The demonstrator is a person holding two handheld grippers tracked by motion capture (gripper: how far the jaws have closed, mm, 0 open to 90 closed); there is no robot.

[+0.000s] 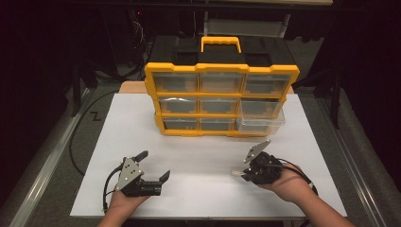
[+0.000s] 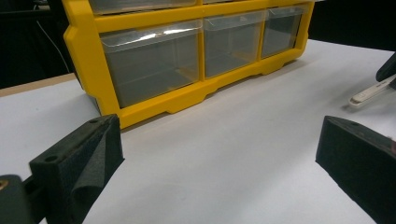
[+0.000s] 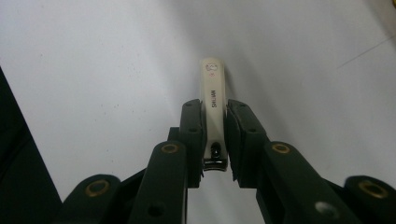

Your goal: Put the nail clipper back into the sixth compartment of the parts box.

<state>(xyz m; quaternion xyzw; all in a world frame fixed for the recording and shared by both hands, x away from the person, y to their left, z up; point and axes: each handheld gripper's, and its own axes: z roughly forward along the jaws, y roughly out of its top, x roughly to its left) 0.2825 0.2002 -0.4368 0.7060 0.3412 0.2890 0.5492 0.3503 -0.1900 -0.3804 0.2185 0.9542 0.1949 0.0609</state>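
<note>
A white nail clipper (image 3: 213, 93) with a metal end is pinched between the black jaws of my right gripper (image 3: 215, 122), which is shut on it low over the white table sheet (image 1: 203, 194). From above, the clipper (image 1: 236, 174) pokes out to the left of that right gripper (image 1: 245, 173). My left gripper (image 1: 154, 165) rests at the front left with its jaws wide apart and nothing between them. In its own view, the left gripper (image 2: 219, 156) faces the yellow drawer organizer (image 2: 154, 105), and the clipper (image 2: 371, 93) shows at the right edge.
The yellow organizer (image 1: 222, 67) with clear drawers and a black body stands upright at the back centre. One clear drawer (image 1: 261, 122) at its lower right is pulled out toward me. Dark floor and cables surround the table.
</note>
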